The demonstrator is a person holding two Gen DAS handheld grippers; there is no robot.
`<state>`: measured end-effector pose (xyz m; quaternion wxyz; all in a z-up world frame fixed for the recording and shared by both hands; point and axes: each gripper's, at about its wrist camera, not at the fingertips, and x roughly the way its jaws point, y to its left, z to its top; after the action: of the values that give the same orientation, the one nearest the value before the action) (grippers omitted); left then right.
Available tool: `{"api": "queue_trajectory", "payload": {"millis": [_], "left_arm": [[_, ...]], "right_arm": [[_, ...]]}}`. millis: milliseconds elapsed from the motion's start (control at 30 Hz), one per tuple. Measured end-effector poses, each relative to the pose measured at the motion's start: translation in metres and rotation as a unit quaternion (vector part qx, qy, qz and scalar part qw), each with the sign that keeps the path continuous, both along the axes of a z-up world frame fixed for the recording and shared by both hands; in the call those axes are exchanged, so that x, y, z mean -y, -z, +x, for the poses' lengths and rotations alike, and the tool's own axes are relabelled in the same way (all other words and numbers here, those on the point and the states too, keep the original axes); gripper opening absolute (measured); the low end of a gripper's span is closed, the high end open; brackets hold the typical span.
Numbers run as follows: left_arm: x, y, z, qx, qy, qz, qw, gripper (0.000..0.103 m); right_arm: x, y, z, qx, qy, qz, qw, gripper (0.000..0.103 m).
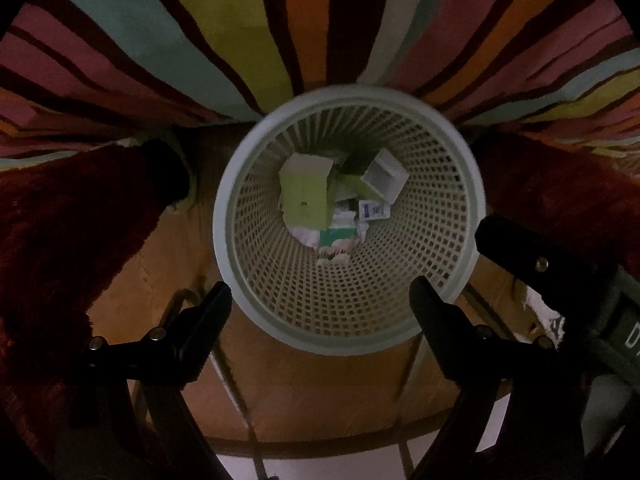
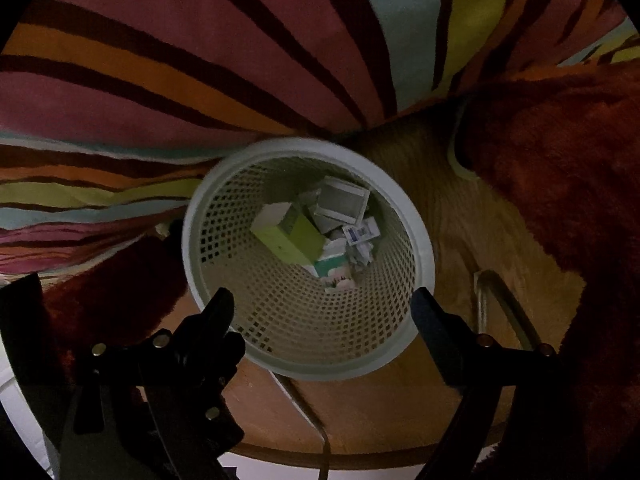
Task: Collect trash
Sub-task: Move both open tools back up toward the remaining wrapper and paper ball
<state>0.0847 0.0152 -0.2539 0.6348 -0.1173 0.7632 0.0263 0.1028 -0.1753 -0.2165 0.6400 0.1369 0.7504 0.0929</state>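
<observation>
A white mesh waste basket stands on a round wooden surface, seen from straight above; it also shows in the right wrist view. Inside lie a lime-green carton, a white open box, a small blue-printed packet and crumpled paper. My left gripper is open and empty above the basket's near rim. My right gripper is open and empty above the same rim; one of its fingers shows in the left wrist view.
The round wooden table has a rim at the near edge. A dark red fluffy blanket lies on both sides of the basket. A striped multicoloured rug lies beyond.
</observation>
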Motion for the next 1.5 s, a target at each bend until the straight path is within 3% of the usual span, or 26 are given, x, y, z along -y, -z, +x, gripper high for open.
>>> {"api": "queue_trajectory", "payload": {"millis": [300,567,867,1000,1167,1300,1367,1500], "left_arm": [[-0.012,-0.039,-0.003,0.083,-0.038,-0.015,0.9957,0.088],[-0.026,-0.079,-0.009,0.173,-0.078,-0.041,0.9810,0.090],[-0.018,-0.116,-0.009,0.252,-0.059,-0.062,0.9640,0.091],[-0.015,-0.131,-0.008,0.279,-0.049,-0.051,0.9577,0.091],[-0.015,-0.162,-0.006,0.330,-0.034,-0.028,0.9429,0.091],[-0.021,-0.193,-0.003,0.377,-0.025,0.007,0.9260,0.091],[-0.025,-0.209,0.002,0.398,-0.025,0.025,0.9169,0.091],[-0.035,-0.240,0.019,0.435,-0.031,0.037,0.8990,0.091]], "right_arm": [[0.006,-0.031,-0.005,0.054,0.009,0.031,0.998,0.086],[0.011,-0.067,-0.011,0.135,0.013,0.057,0.989,0.086],[0.013,-0.114,-0.017,0.243,0.005,0.062,0.968,0.086],[0.011,-0.136,-0.022,0.302,0.002,0.049,0.952,0.086],[0.008,-0.174,-0.028,0.401,-0.005,0.016,0.916,0.086],[0.010,-0.193,-0.028,0.453,0.003,0.002,0.892,0.086],[0.009,-0.207,-0.026,0.487,0.006,-0.012,0.873,0.086],[0.014,-0.226,-0.015,0.528,0.008,-0.012,0.849,0.086]]}}
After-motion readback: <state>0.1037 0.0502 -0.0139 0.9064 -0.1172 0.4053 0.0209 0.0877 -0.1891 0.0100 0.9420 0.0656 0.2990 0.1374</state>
